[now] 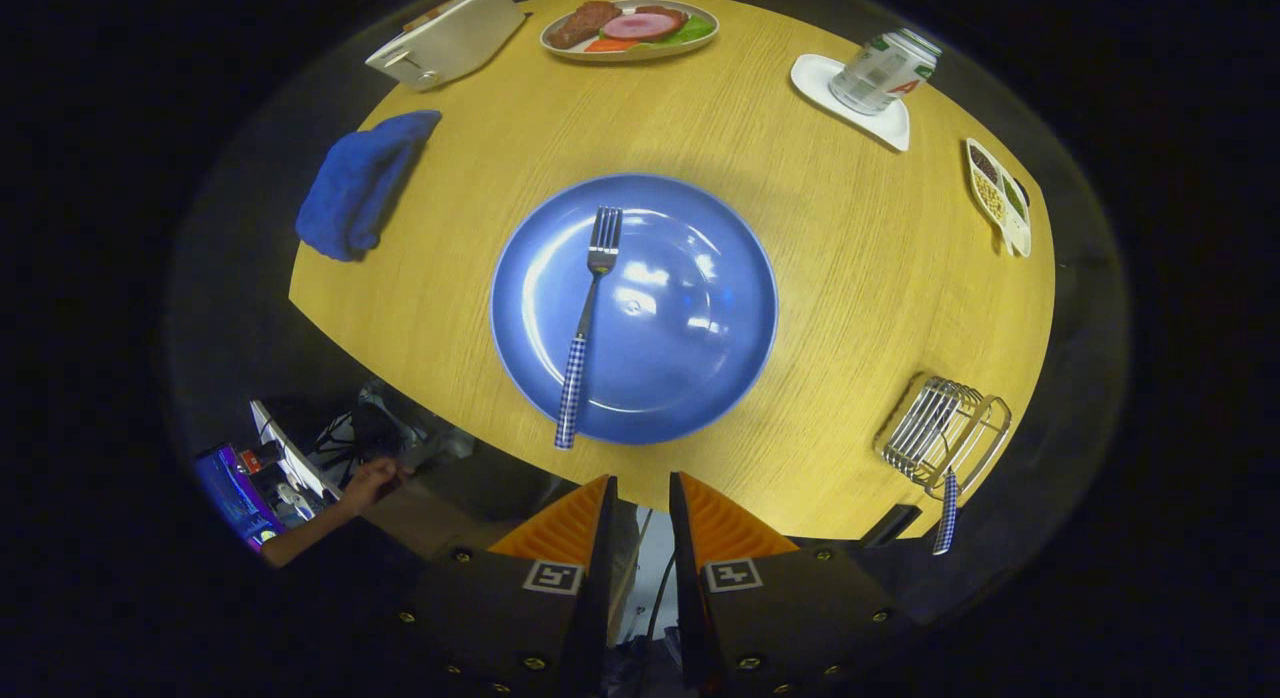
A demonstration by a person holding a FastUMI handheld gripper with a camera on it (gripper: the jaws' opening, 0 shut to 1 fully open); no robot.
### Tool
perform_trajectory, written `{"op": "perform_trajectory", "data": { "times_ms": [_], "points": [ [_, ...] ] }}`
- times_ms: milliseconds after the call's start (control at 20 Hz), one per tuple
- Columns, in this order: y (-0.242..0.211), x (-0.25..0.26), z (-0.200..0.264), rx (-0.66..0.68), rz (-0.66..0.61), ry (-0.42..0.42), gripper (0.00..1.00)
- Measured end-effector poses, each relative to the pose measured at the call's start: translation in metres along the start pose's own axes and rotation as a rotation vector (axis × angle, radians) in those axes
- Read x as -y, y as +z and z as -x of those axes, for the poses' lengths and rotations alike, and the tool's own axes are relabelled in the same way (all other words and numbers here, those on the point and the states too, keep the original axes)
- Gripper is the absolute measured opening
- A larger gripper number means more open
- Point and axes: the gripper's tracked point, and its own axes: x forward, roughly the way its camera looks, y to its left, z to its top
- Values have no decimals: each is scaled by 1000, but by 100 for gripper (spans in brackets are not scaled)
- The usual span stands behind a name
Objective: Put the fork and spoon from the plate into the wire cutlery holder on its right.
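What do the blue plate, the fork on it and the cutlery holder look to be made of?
Plate: likely glazed ceramic, judging by its sharp glossy highlights. Fork: shiny metal tines and neck, checked handle probably plastic. Cutlery holder: bare metal wire, silvery and open-barred. The claw hovers short of the plate, fingers slightly apart, holding nothing.

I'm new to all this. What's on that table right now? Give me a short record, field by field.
table: round wooden table
plate: blue round plate, centre
fork: metal fork with checked handle, lying on the plate
holder: wire cutlery holder, right of the plate, a checked handle sticking out
gripper: gripper near the table's edge, short of the plate, fingers slightly apart, holding nothing
other: blue cloth, drink can
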Motion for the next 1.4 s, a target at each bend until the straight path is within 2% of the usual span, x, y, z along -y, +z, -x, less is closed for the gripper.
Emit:
{"op": "perform_trajectory", "data": {
  "times_ms": [550,950,1100,1400],
  "points": [
    [25,-34,-24,-7,-29,14,30],
    [38,-33,-52,-29,-73,-3,30],
    [41,-40,-62,-50,-117,36,30],
    [43,-43,-81,-71,-121,34,30]
  ]
}}
